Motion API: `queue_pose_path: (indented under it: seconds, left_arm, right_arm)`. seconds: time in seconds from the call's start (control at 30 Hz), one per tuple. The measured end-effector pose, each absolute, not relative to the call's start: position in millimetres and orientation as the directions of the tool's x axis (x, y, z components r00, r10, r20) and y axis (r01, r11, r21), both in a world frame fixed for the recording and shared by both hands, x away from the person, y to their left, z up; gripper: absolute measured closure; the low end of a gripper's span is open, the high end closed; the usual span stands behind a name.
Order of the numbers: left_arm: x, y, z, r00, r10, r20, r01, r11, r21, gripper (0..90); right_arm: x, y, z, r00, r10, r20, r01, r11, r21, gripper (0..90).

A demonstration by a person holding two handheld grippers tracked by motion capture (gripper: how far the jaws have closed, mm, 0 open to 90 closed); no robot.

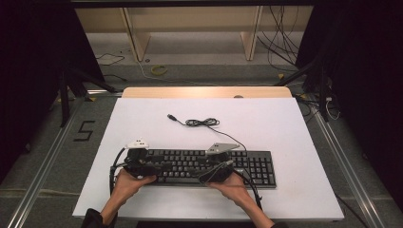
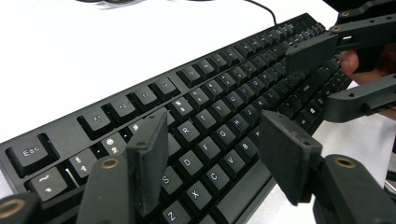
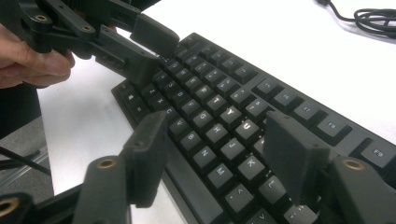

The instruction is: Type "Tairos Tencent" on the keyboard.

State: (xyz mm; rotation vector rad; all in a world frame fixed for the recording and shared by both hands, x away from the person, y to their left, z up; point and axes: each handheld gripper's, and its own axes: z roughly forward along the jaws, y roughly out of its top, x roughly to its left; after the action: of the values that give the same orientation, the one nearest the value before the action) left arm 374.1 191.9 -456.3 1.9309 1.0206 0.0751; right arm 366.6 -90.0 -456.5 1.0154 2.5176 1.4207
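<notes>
Fingers of both grippers stand spread with nothing pinched between them. In the high view, the left gripper (image 1: 145, 167) sits over the left end of the black keyboard (image 1: 247, 166), held by the left hand (image 1: 127, 183), and the right gripper (image 1: 216, 170) sits over the keyboard's middle, held by the right hand (image 1: 235, 184). The keyboard lies along the near part of the white table (image 1: 285, 123), and its cable (image 1: 202, 122) runs toward the far side, coiled partway and ending in a plug.

In the left gripper view, the left gripper (image 2: 215, 154) hovers above the letter keys of the keyboard (image 2: 210, 88), its fingers (image 2: 287, 154) apart with only keys showing between them. The right gripper (image 2: 336, 70) is farther along the keyboard, jaws also apart.

In the right gripper view, the right gripper (image 3: 215, 154) hangs over the keyboard (image 3: 219, 88) with its fingers (image 3: 292, 149) spread. The left gripper (image 3: 149, 46) is over the far end, its jaws apart.
</notes>
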Motion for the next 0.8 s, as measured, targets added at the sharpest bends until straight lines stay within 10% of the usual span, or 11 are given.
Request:
queue_pose_path:
  seconds: [0.8]
  left_arm:
    - [361, 202, -452, 0.664, 0.673, -0.326, 0.581, -0.190, 0.791, 32.0]
  right_arm:
    - [372, -73, -463, -0.793, 0.568, 0.218, 0.505, 0.414, 0.757, 82.9]
